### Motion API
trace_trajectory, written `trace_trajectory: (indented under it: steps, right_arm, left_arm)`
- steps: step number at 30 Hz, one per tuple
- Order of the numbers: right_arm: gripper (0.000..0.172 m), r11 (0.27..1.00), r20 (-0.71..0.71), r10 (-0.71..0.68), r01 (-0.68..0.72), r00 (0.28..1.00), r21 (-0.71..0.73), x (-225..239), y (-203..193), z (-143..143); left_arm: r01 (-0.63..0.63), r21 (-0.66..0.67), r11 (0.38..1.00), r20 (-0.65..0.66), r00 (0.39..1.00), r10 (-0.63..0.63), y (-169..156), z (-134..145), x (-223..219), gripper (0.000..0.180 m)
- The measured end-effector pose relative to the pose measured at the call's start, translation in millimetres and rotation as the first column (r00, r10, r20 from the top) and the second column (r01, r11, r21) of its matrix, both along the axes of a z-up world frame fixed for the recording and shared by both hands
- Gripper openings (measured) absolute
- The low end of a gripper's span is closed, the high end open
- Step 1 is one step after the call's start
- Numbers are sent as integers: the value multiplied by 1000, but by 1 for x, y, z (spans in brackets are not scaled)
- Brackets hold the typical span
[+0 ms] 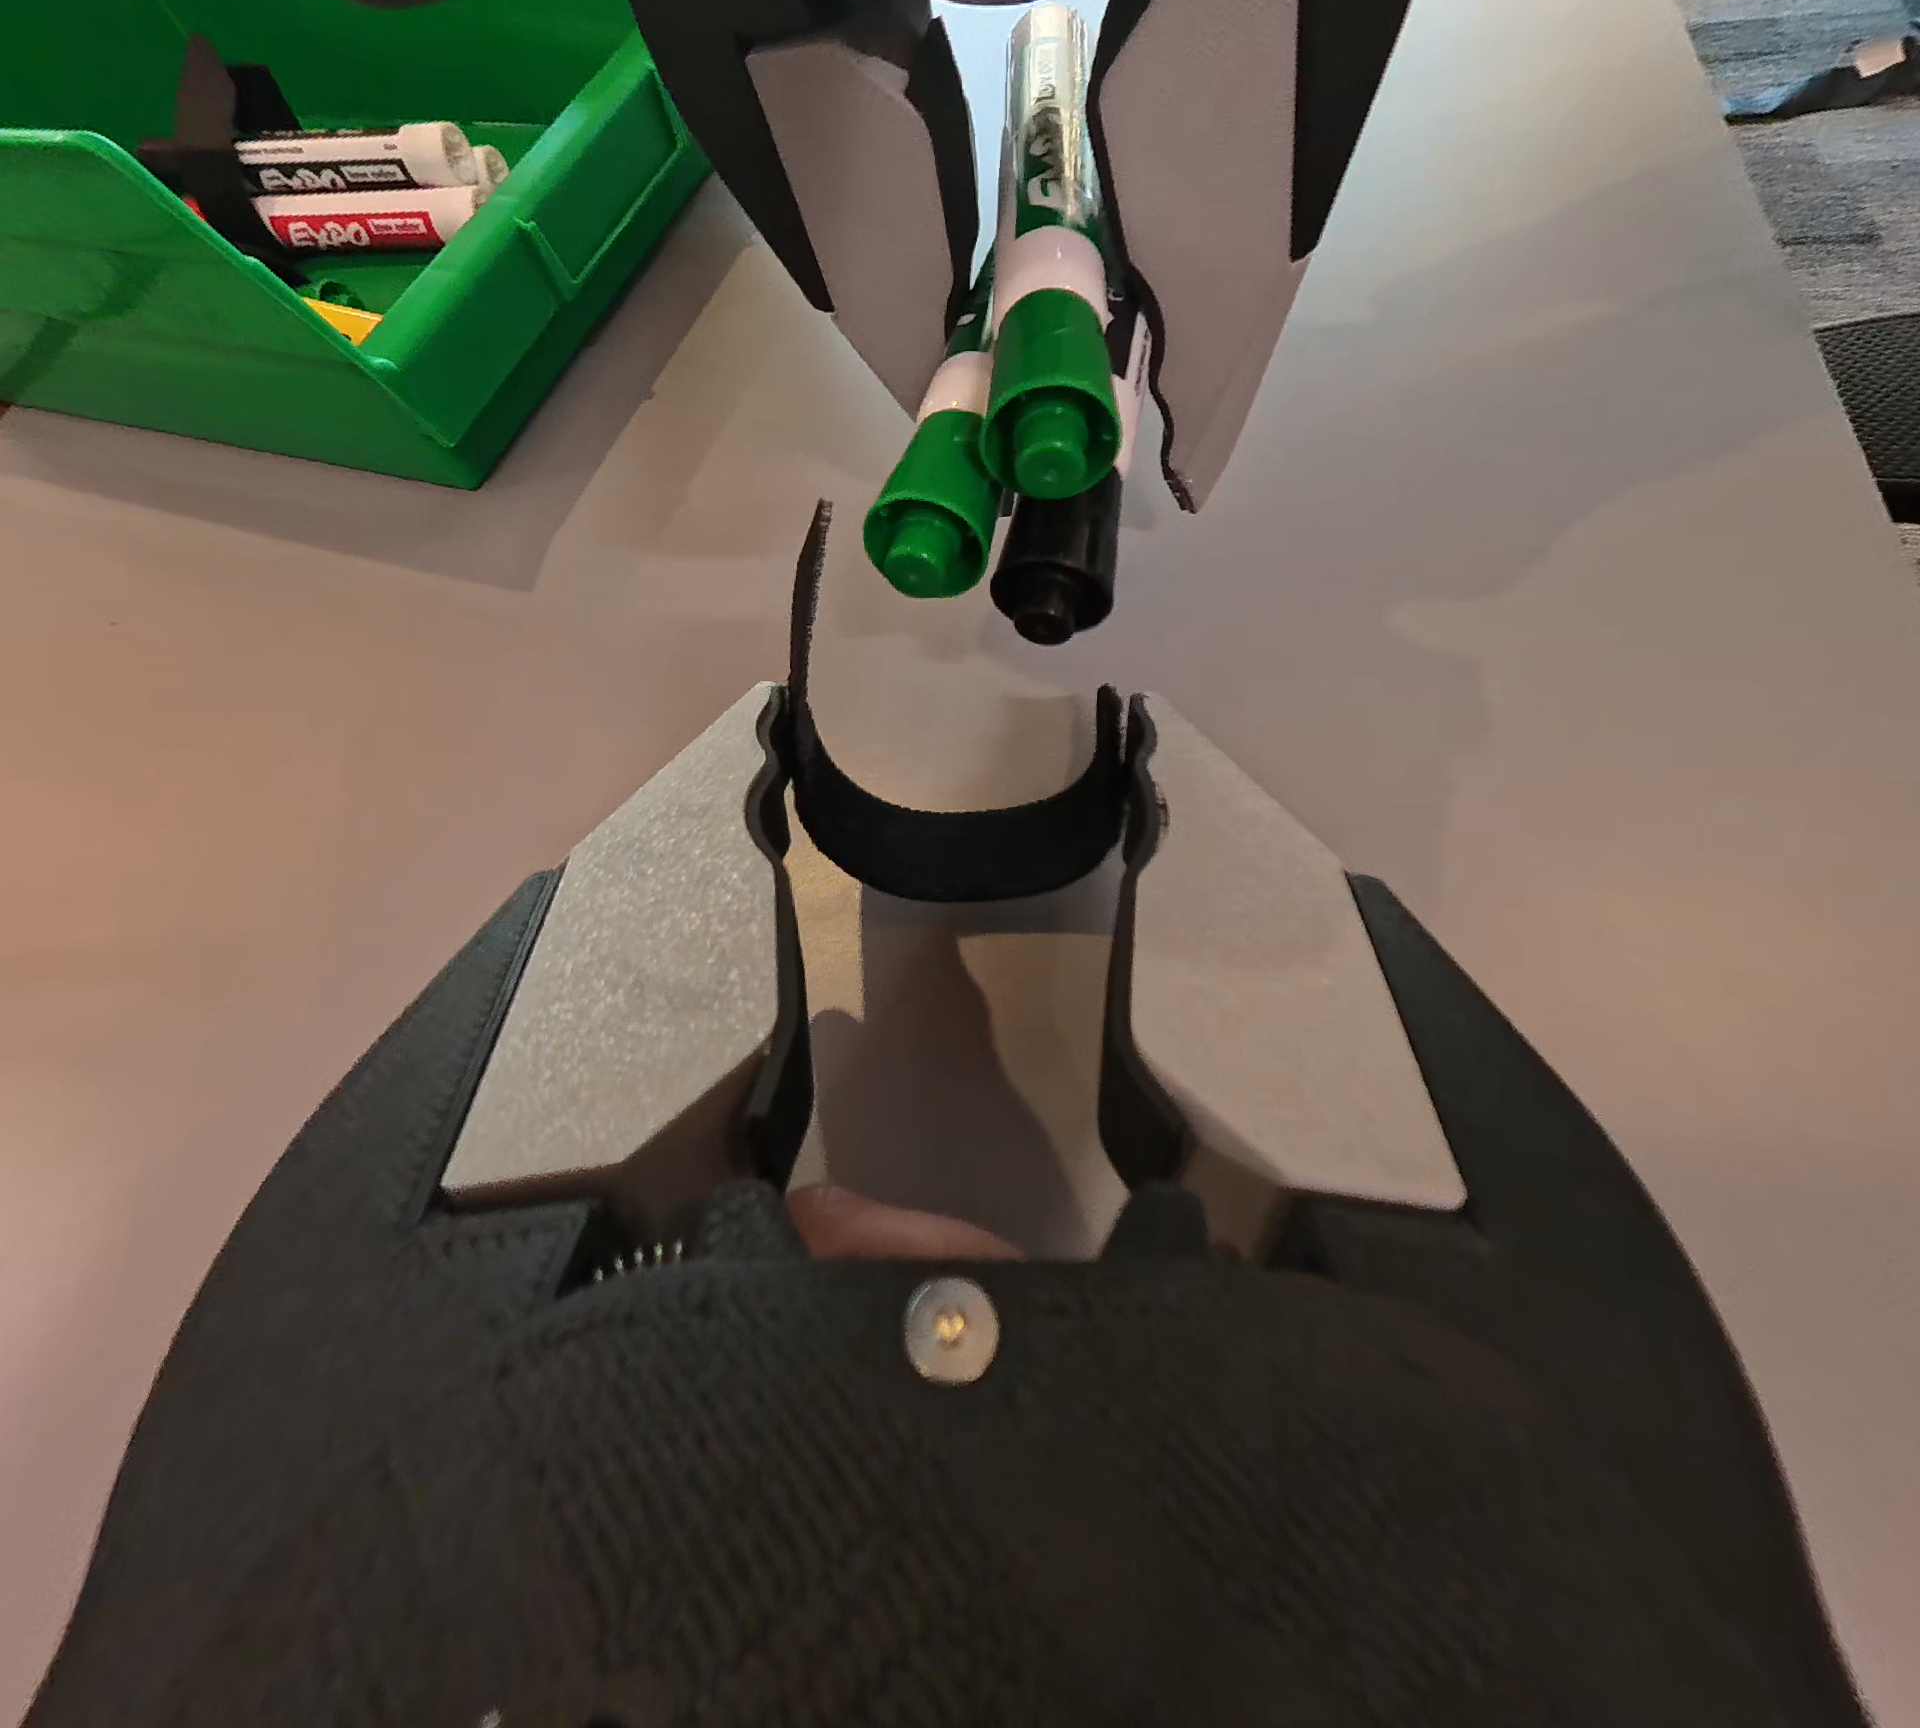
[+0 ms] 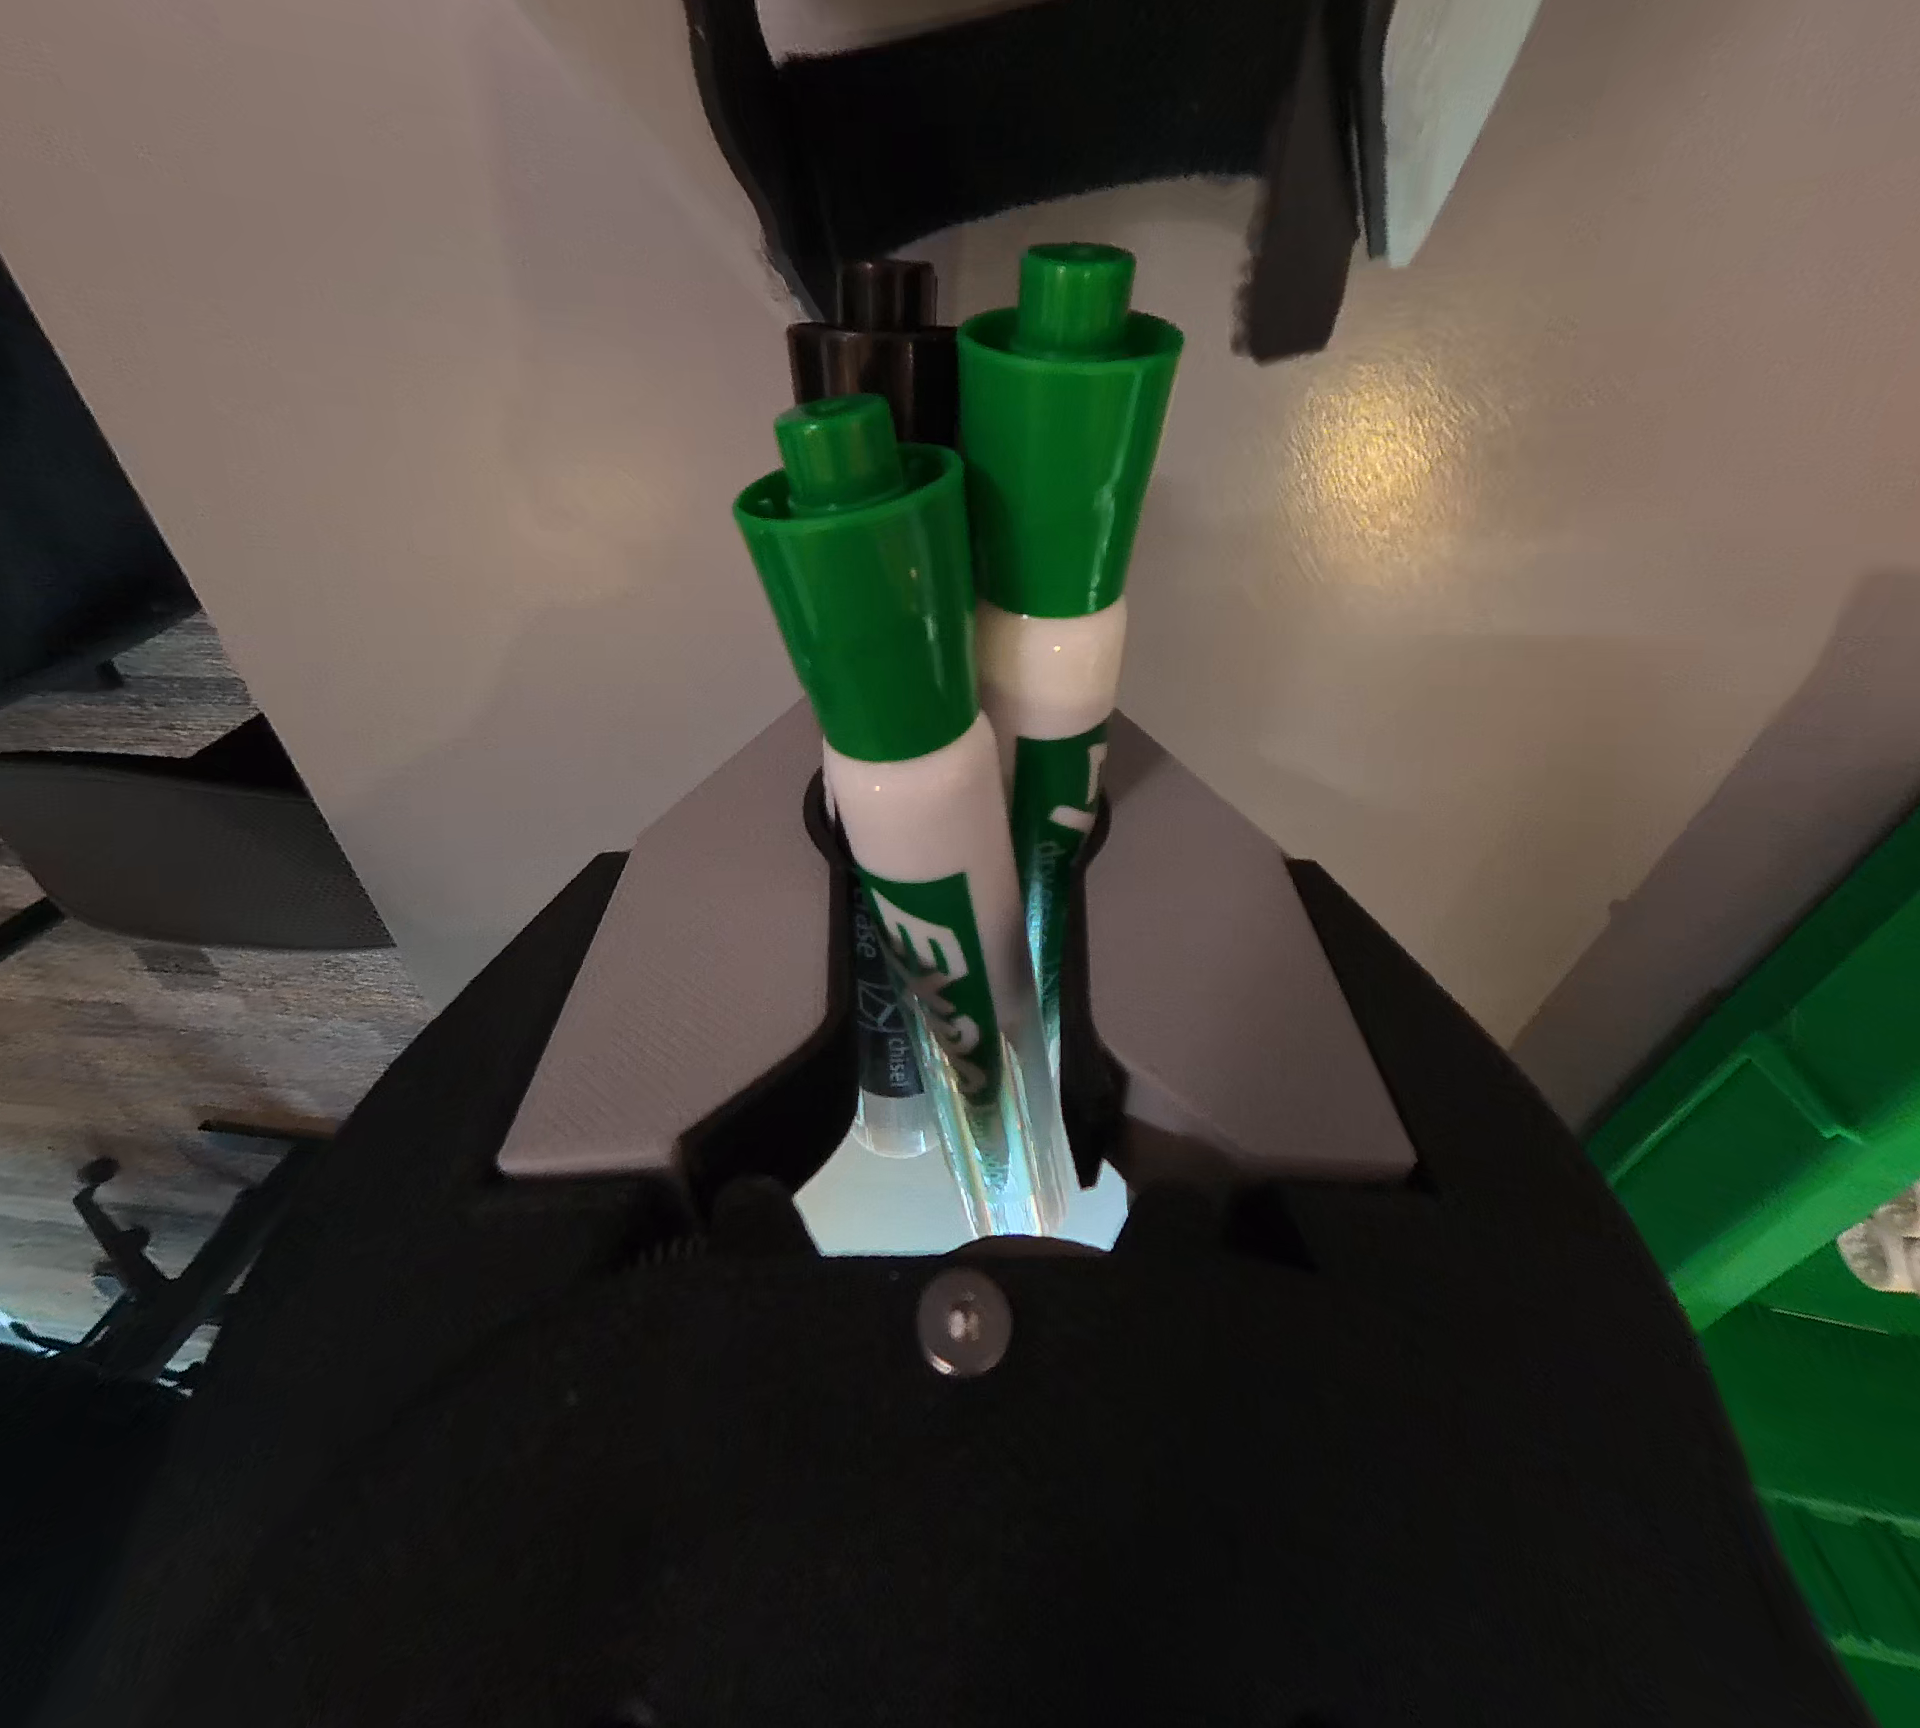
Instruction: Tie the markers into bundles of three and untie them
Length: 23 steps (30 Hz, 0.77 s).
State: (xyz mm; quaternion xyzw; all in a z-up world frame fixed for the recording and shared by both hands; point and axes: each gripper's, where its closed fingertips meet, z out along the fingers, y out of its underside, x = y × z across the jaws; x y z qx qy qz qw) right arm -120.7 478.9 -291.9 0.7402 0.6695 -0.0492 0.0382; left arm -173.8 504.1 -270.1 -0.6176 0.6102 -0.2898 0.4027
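My right gripper (image 2: 966,805) is shut on three markers: two with green caps (image 2: 862,598) (image 2: 1060,473) and one with a black cap (image 2: 873,348) behind them. The caps stick out past the fingertips. The left wrist view shows the same bundle (image 1: 1039,431) held above the table, caps pointing at my left gripper (image 1: 956,712). My left gripper holds a black hook-and-loop strap (image 1: 956,847) bowed into a U between its pads, one end standing up past the left fingertip. The strap (image 2: 1039,130) also shows in the right wrist view just beyond the marker caps, not touching them.
A green plastic bin (image 1: 436,390) stands on the grey table (image 1: 416,743) at the left, with more markers (image 1: 353,172) inside. Its wall shows in the right wrist view (image 2: 1766,1159) at the lower right. The table edge and carpet (image 1: 1818,16) lie at the far right. The tips of one gripper are about 7 centimetres away from the tips of the other.
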Motion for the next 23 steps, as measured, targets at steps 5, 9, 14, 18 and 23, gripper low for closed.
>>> trace_trajectory:
  steps: [5, 9, 14, 18, 23]
  right_arm:
    - [37, 1000, 2, 17, -17, 1000, 2, -6, -2, 0]
    - [37, 1000, -5, 18, -18, 1000, 4, -9, -1, 2]
    - [37, 1000, -3, 28, -28, 1000, 4, -12, -1, 3]
    - [37, 1000, -6, 27, -27, 1000, 5, -15, 0, 2]
    - [37, 999, -5, 36, -36, 999, 2, -18, 0, 1]
  left_arm:
    - [3, -1, 1000, 14, 1000, -3, 0, 2, 0, 62]
    - [14, -8, 1000, 38, 999, -13, -4, 6, 1, 62]
    - [18, -2, 1000, 44, 999, -18, -5, 7, 1, 62]
    - [24, -8, 1000, 62, 998, -23, -7, 10, 2, 62]
    - [25, -3, 1000, 65, 998, -24, -8, 10, 3, 62]
